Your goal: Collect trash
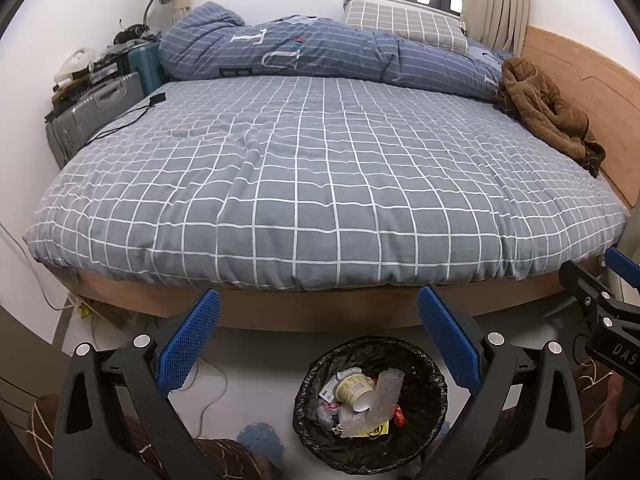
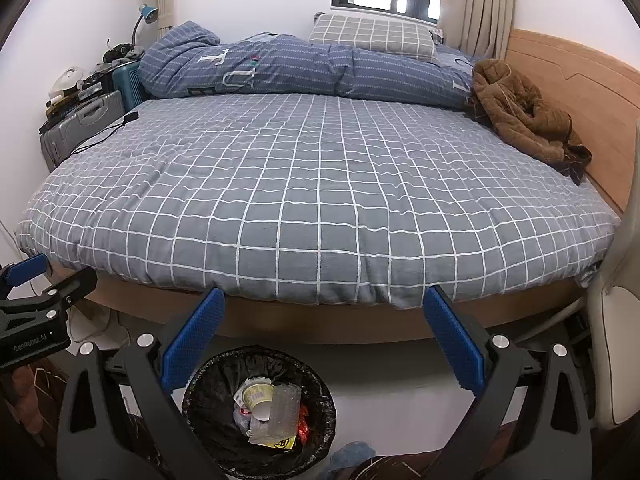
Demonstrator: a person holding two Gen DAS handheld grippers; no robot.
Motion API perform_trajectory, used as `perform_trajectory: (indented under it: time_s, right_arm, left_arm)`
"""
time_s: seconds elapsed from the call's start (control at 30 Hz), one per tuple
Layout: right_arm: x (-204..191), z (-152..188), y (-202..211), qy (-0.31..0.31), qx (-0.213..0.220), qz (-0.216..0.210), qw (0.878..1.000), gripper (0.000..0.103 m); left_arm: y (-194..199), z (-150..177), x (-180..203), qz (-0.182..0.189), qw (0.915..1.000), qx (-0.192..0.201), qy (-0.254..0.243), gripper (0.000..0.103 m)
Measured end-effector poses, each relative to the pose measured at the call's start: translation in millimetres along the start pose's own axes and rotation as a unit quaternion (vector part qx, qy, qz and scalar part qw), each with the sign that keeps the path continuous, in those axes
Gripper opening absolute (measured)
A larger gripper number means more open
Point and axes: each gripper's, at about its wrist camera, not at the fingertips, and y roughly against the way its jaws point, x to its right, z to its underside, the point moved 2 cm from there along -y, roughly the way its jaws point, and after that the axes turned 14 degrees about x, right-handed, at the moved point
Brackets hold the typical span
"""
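A black-lined trash bin [image 1: 434, 384] stands on the floor in front of the bed; it also shows in the right wrist view [image 2: 208, 396]. In it lie a yellow paper cup [image 1: 354, 390], a clear plastic wrapper [image 1: 384, 394] and other scraps. The cup [image 2: 258, 396] and wrapper [image 2: 285, 406] show in the right wrist view too. My left gripper [image 1: 319, 300] is open and empty, above and just behind the bin. My right gripper [image 2: 325, 300] is open and empty, to the right of the left one. The right gripper shows at the left wrist view's right edge [image 1: 600, 284].
A bed with a grey checked sheet [image 1: 320, 168] fills the view, with a blue duvet [image 1: 320, 50], a pillow [image 1: 404, 22] and a brown garment [image 1: 548, 108] by the wooden headboard [image 1: 580, 76]. Suitcases [image 1: 96, 112] with clutter stand at the left wall. A white chair [image 2: 620, 320] is at the right.
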Motion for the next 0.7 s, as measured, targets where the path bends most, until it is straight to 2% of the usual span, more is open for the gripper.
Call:
perform_trajectory:
  time_s: [0.7]
  right_arm:
    - [-2.5,-0.1,-5.0,0.002,-0.006,-0.001,1.000,0.095]
  left_arm:
    - [-6.7,0.8,5.4,-0.001,0.9999,-0.009,-0.012,0.097]
